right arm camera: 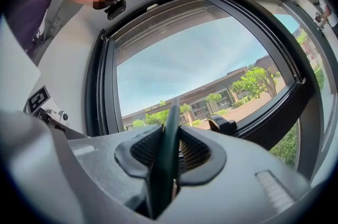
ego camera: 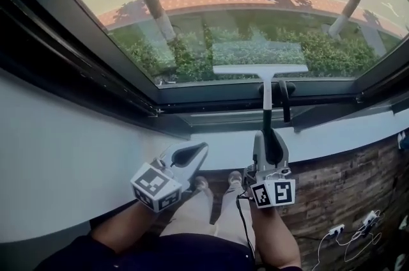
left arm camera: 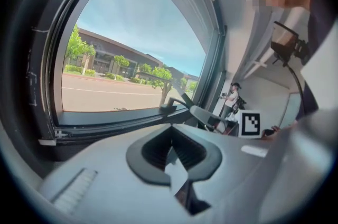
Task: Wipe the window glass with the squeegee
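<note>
- Two tongs: our right tongs [ego camera: 271, 143] are gripping the squeegee [ego camera: 262, 70] handle; our left tongs [ego camera: 190, 152] are sitting closed, empty.
- Its blade is lying against the window glass [ego camera: 243, 1], just above the bottom frame [ego camera: 211, 92].

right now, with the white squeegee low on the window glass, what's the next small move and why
Probably raise the right gripper to carry the white-bladed, dark-handled squeegee up the window glass: its blade sits low, just above the dark bottom frame, with most of the pane above it.
</note>
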Demonstrator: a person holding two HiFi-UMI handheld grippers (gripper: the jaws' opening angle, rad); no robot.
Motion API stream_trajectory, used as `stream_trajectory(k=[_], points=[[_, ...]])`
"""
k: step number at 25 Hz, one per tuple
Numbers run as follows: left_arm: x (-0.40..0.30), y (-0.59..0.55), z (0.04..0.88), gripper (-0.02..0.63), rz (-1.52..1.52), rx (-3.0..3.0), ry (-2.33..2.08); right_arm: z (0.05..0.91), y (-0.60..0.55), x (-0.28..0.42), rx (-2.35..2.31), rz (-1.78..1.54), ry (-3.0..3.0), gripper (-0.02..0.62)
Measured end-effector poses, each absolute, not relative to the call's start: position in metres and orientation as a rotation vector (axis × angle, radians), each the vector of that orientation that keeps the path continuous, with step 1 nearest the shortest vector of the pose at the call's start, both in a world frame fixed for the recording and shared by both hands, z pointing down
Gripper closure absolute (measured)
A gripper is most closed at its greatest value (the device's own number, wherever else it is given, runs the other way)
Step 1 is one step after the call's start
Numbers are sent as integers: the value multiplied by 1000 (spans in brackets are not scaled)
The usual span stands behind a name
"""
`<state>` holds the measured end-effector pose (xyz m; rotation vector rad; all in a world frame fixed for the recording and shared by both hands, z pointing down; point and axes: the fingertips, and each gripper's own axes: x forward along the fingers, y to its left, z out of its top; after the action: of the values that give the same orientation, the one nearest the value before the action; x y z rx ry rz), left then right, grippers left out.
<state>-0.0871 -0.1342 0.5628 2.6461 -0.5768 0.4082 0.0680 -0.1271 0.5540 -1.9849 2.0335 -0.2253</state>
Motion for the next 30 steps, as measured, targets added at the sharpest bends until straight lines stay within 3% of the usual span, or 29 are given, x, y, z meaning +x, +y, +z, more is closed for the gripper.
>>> stream_trajectory(k=[18,30], points=[[-93,-131,579,603,414,2611,-582,606,-126,71,-1963,-469,2004,492],[-81,-154,537,603,297,2690,-645,501,-119,39,-1841,-180,2126,492]])
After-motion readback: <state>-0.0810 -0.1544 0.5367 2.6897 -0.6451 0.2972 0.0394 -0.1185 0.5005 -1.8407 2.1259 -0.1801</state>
